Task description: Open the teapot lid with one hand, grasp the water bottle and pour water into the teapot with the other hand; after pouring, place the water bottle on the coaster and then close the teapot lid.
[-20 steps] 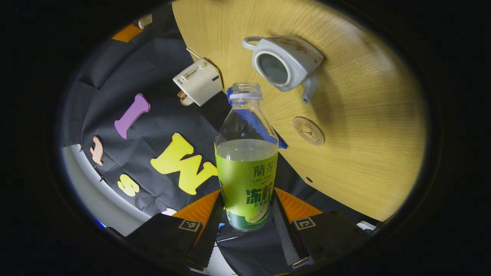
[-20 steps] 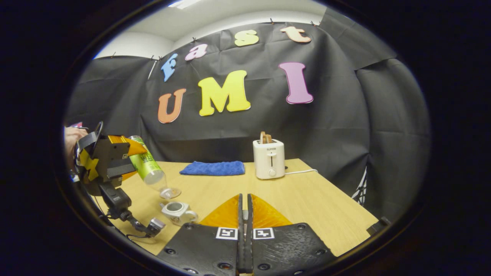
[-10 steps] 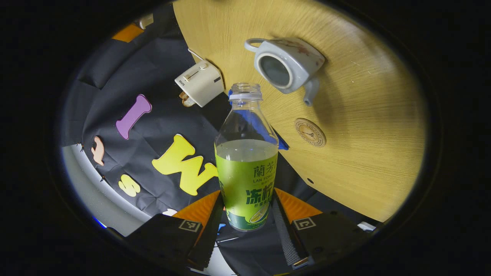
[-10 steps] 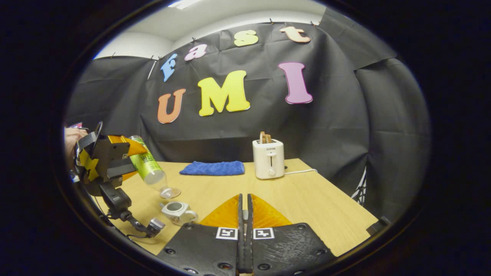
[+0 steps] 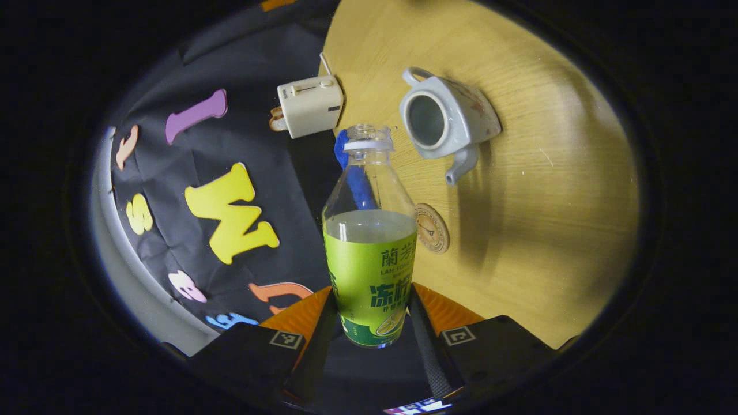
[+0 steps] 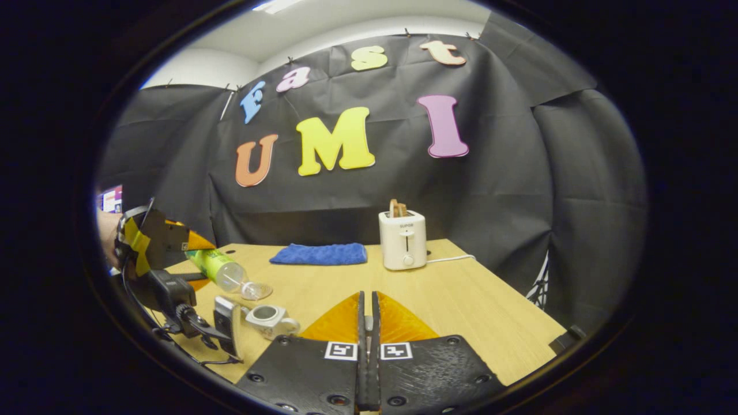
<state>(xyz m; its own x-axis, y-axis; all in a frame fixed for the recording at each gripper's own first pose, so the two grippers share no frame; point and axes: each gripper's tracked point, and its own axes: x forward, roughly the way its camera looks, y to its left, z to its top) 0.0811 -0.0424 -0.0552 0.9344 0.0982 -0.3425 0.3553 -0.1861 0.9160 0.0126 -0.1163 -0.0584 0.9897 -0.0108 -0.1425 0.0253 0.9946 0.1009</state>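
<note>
Left claw (image 5: 372, 323) grips the green-labelled clear plastic bottle (image 5: 370, 248) above the lidless glazed teapot (image 5: 444, 118).

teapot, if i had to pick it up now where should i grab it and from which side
Take the teapot by its loop handle, coming from the side opposite the spout. It stands upright on the table with its lid off and mouth open. The handle's loop gives the fingers something to close through, and the body looks too rounded and wide to pinch safely.
</note>
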